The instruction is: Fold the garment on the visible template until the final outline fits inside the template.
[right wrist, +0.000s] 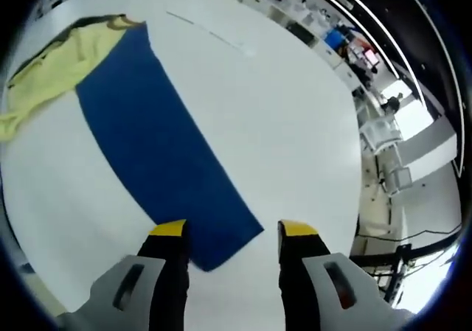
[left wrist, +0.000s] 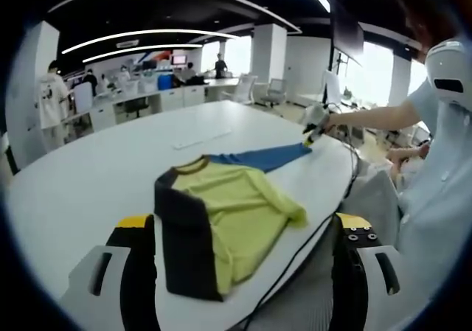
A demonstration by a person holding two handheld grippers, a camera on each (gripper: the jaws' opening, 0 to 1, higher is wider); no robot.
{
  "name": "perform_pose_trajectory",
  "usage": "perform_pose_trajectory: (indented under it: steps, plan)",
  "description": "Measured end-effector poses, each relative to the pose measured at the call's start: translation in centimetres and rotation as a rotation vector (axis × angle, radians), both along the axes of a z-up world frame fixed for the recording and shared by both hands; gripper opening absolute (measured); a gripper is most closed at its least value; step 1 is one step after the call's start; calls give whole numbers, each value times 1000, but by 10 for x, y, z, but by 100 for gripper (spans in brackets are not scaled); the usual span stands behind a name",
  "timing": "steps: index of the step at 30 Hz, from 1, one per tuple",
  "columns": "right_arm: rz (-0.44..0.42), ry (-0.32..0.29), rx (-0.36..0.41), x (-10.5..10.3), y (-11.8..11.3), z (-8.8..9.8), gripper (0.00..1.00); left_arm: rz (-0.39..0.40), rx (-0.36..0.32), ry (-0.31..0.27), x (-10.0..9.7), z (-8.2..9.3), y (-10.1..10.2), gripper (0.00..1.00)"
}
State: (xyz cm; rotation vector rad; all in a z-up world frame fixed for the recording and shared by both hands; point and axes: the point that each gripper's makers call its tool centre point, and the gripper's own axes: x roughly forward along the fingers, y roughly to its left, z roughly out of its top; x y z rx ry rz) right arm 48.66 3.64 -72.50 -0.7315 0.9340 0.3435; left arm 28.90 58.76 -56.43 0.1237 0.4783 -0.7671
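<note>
Spread fingers [right wrist: 228,231] over blue sleeve [right wrist: 158,150] — white round table [right wrist: 280,117] — open-plan office beyond.

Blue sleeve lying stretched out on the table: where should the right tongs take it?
At the cuff end of the blue sleeve, coming in low along its length. The right tongs stand open over that free corner, which lies flat on the white table.

Dark sleeve [left wrist: 184,250] partly hidden behind left fingers [left wrist: 138,272].

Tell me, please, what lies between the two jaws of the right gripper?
In the right gripper view, the cuff end of the blue sleeve lies between the open jaws of the right gripper, flat on the white table.
</note>
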Motion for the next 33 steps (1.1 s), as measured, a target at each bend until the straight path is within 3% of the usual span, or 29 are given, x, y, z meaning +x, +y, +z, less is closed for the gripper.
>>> perform_pose_trajectory:
  steps: [12,33]
  plan:
    - [-2,-5,75,-16,22,1,65,-1,4,-1,-1,3,3,97]
    - [13,-30,120,-28,50,13,84,-13,-2,-25,2,8,2,96]
